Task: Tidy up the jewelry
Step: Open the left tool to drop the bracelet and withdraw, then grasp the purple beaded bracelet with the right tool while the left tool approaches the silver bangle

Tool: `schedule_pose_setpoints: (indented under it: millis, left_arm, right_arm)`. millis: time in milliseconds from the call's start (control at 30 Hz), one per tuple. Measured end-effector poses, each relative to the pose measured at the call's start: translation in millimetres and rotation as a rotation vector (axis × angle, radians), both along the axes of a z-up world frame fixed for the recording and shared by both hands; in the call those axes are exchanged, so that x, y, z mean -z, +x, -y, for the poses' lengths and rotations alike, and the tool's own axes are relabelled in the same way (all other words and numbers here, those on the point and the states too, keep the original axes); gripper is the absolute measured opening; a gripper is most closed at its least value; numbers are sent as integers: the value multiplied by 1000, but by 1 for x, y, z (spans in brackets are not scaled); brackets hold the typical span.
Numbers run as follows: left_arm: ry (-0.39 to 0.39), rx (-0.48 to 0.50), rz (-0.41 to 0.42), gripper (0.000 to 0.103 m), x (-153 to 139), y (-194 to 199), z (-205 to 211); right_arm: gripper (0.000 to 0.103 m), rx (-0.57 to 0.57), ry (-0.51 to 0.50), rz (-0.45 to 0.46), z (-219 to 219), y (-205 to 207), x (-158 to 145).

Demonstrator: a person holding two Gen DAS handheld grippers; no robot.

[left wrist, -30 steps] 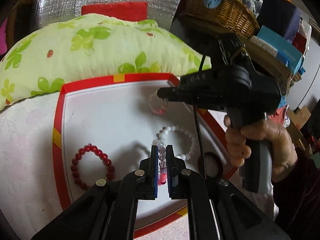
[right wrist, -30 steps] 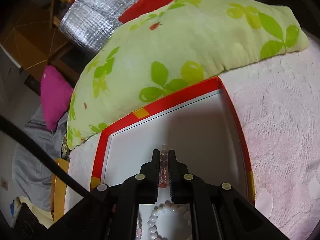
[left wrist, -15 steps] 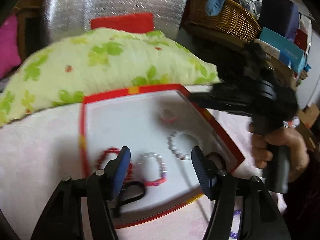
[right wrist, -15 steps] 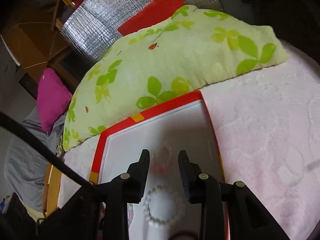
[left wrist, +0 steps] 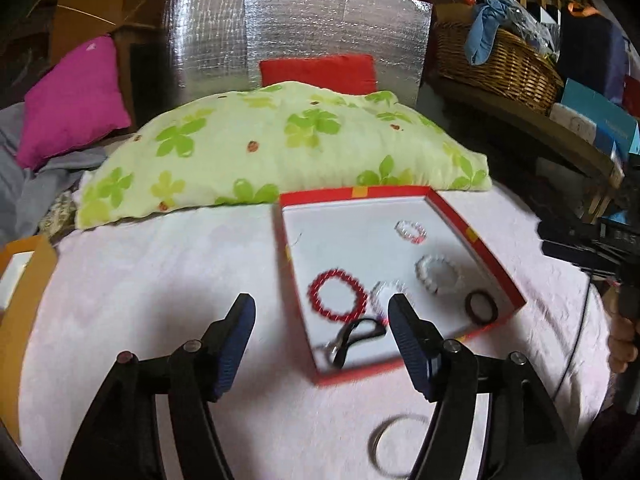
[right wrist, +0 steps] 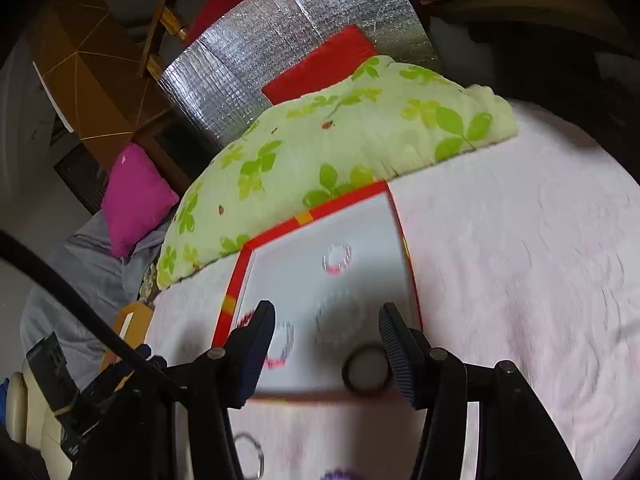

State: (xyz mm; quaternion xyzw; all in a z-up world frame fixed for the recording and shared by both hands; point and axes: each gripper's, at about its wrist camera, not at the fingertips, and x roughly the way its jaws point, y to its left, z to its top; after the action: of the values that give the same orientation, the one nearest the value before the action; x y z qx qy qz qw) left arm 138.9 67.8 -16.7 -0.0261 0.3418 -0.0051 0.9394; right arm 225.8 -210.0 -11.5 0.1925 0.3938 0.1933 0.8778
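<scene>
A red-rimmed tray (left wrist: 476, 240) with a white floor lies on the pink bedcover. In it lie a red bead bracelet (left wrist: 337, 295), a white bead bracelet (left wrist: 437, 274), a clear and pink bracelet (left wrist: 411, 231), a clear bead bracelet (left wrist: 386, 292), a dark ring (left wrist: 481, 306) and a black loop (left wrist: 356, 336). My left gripper (left wrist: 320, 344) is open and empty above the tray's near left corner. My right gripper (right wrist: 326, 350) is open and empty above the tray's near edge (right wrist: 236, 280). A thin metal bangle (left wrist: 394, 446) lies on the cover, also in the right wrist view (right wrist: 250, 456).
A green floral pillow (left wrist: 272, 152) lies behind the tray. A magenta cushion (left wrist: 72, 100) and a grey cloth are at the far left. A wicker basket (left wrist: 496, 64) and boxes stand on a shelf at the right. An orange box (left wrist: 20, 292) is at the left edge.
Both grippers opened, letting their bracelets go into the tray, then pulled back and up. The left gripper has swung left, so the tray now sits right of centre.
</scene>
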Motion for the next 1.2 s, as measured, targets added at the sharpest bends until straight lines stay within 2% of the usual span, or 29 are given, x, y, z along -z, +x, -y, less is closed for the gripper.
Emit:
schedule_pose_setpoints:
  millis: [200,333,433,567,767,1200]
  left_arm:
    - [27,-29,2,73,7,-44,7]
    - [99,-57,0,74,14,-73,14]
    - [139,-78,0,75,16,-87,16]
    - [147,-76,-6,75,19,-98,16]
    - [196,-76,-19,75,25,-99,19]
    - [224,-83,-81,75,40,-89,20]
  right_arm:
    - [57,-19,-15,-9,3,-49,8]
    - [57,-34,-40,-20,3,-76,17]
    - [57,-41,-44,-44,5,-96,26]
    - [57,-49,-48,-80,5,-112,38]
    - [57,-58,-58,-113,-1,-114,50]
    - [57,-85,-74,-173,-13,-107,67]
